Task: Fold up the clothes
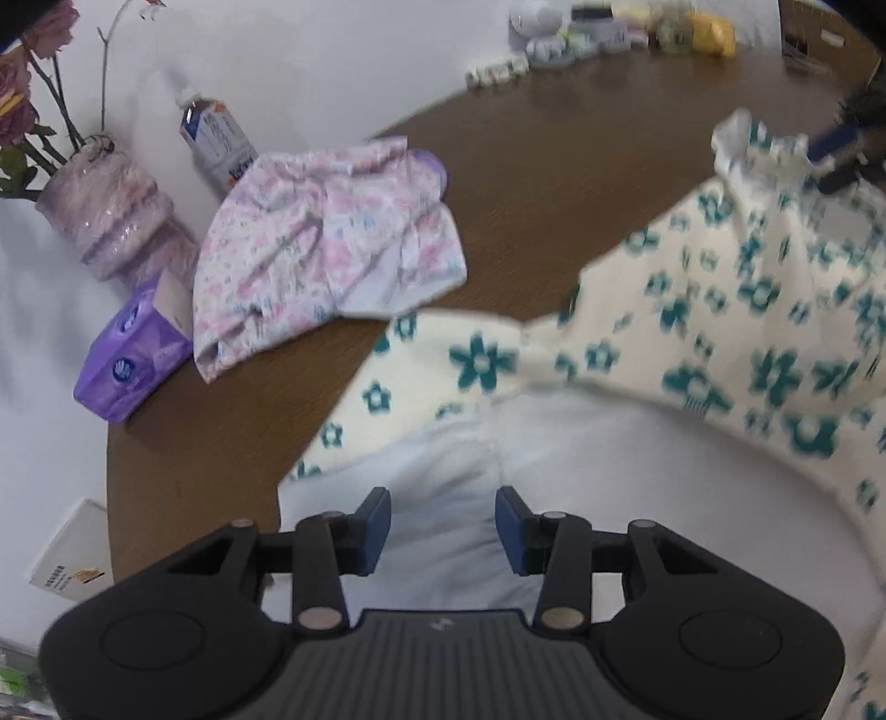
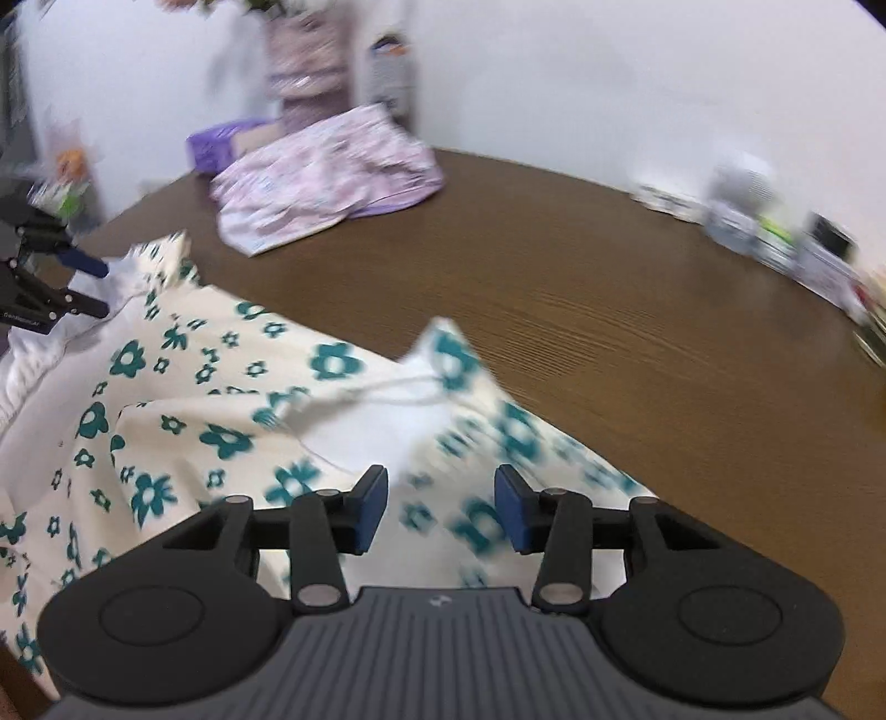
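Cloth with teal flowers (image 1: 692,310) sprawls across the lower half of both views on the brown tabletop (image 1: 554,166), beneath the left gripper (image 1: 443,531) and right gripper (image 2: 441,509), whose jaws stand partly apart, pinching nothing.

A lavender vase (image 1: 111,221) of dried roses (image 1: 25,94), a water bottle (image 1: 216,138) and a purple tissue pack (image 1: 133,354) line the brown table's (image 1: 554,166) left edge; small jars and trinkets (image 1: 603,30) crowd its far edge. A booklet (image 1: 69,554) lies beyond the rim.
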### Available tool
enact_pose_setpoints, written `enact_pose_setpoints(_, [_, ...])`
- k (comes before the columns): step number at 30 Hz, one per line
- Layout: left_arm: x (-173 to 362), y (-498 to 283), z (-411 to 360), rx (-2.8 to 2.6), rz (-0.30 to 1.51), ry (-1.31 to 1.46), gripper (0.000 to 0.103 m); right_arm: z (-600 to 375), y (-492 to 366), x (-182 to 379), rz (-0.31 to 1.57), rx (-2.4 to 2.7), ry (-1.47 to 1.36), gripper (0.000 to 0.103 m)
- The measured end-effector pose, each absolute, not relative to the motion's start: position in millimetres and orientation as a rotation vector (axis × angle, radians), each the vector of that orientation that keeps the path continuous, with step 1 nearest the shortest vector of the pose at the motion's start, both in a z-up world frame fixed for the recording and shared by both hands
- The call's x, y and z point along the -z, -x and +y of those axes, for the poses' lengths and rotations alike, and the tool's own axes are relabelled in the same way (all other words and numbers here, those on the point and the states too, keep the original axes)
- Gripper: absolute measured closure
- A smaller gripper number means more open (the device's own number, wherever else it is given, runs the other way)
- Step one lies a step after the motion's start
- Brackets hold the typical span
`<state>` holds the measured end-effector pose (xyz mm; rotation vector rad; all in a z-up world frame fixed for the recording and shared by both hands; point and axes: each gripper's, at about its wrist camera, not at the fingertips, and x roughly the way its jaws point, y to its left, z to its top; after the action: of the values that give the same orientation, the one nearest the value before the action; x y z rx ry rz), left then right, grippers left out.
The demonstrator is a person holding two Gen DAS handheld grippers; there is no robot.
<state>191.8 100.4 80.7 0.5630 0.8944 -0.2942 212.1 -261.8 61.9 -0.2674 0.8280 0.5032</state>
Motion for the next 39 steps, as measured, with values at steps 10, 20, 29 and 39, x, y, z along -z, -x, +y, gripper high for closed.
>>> enact_pose_setpoints(10, [-76.8,-219.0,124.7,0.222,0.886,-0.417,0.058,-219.8,-270.8,-37.2,0.826,-0.48,0.31,0.087])
enact_pose_setpoints(20, [-93.0,-201.7,71.9,0.382,0.764,-0.728,0.049,-212.0,-255.2,-56.7,0.786,-0.556,0.435,0.078])
enact_pose_setpoints(29, [-57.4,-204.0,30.1,0.52,0.581,-1.244,0.046,-222.2,-287.9,-62.2,1.0,-0.485,0.072,0.064])
enact_pose_setpoints(39, [-32.8,-205.7,30.1,0.55,0.589,-1.389,0.099,-244.1,-296.5,-49.7,0.997,-0.458,-0.135,0.102])
